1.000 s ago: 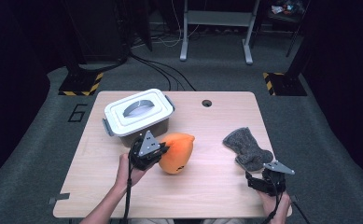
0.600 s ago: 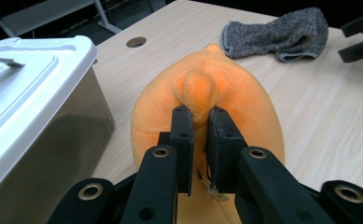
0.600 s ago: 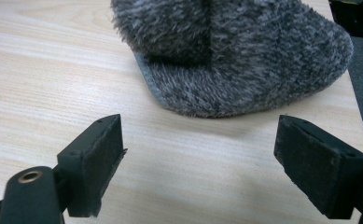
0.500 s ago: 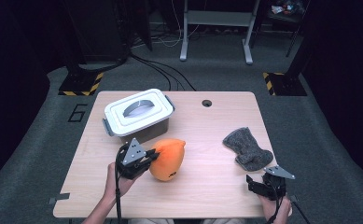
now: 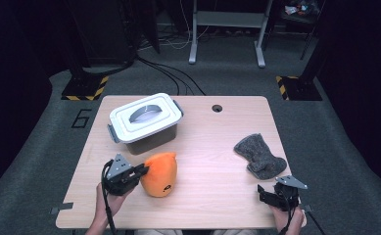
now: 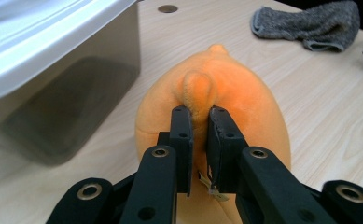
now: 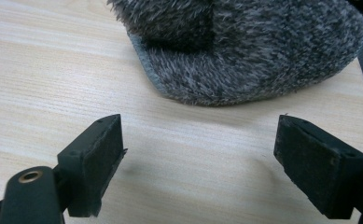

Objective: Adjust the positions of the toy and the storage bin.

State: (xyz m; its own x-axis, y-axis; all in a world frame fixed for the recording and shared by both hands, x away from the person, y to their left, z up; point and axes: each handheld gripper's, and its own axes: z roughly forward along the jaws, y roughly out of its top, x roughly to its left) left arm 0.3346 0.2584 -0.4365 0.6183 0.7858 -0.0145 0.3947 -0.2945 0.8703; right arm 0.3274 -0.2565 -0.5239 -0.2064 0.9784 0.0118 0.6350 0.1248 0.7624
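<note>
An orange plush toy lies on the wooden table in front of the lidded box. My left gripper is at its left side, shut on a small nub of the plush. In the left gripper view the two jaws pinch that orange nub and the rest of the toy stretches away from them. My right gripper rests near the table's front right edge, open, with bare wood between its fingers. A grey fuzzy cloth lies just beyond it, apart from the jaws.
A grey plastic box with a white handled lid stands at the table's back left, close behind the plush; its wall looms at left in the left gripper view. A round cable hole sits near the far edge.
My left gripper has pulled the orange plush toward the front left of the table, away from the centre. The right gripper and the grey cloth have stayed where they were.
</note>
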